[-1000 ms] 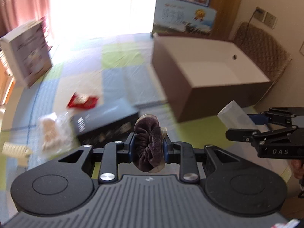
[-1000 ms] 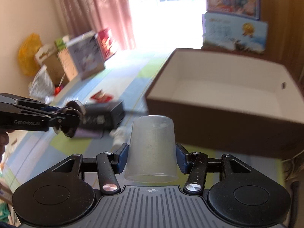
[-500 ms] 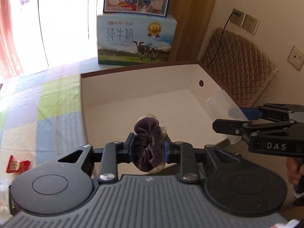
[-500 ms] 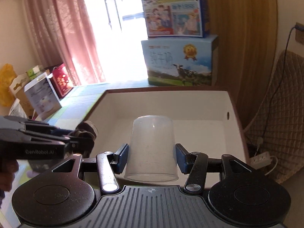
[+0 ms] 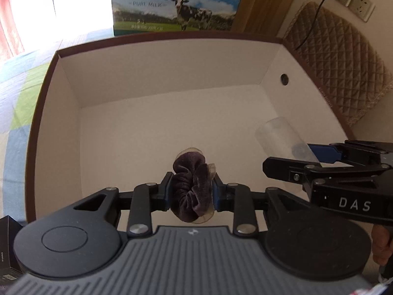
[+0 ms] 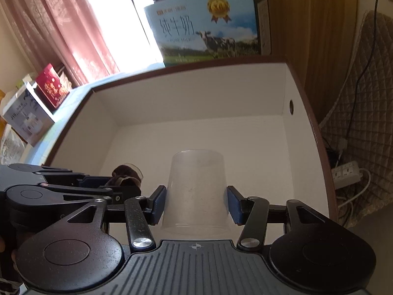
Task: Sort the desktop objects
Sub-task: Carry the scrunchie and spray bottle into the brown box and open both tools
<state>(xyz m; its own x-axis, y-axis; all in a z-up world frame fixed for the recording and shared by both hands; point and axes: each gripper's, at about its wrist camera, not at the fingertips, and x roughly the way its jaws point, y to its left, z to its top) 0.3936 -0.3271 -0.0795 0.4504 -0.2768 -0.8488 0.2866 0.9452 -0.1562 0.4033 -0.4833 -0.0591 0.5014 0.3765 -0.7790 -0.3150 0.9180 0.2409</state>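
Observation:
My left gripper is shut on a dark purple velvet scrunchie and hangs over the near part of a large open box with brown outside and white inside. My right gripper is shut on a clear plastic cup, held upside down over the same box. In the left wrist view the cup and right gripper sit at the right. In the right wrist view the left gripper and scrunchie sit at the left. The box floor shows nothing on it.
A milk carton box stands behind the open box. A quilted chair back with a cable is at the right, a power strip below it. Boxes and a pink curtain lie far left. A black box is at lower left.
Both grippers have swung from the checked cloth toward the open box and come closer over it, each keeping its object. The box now fills both views.

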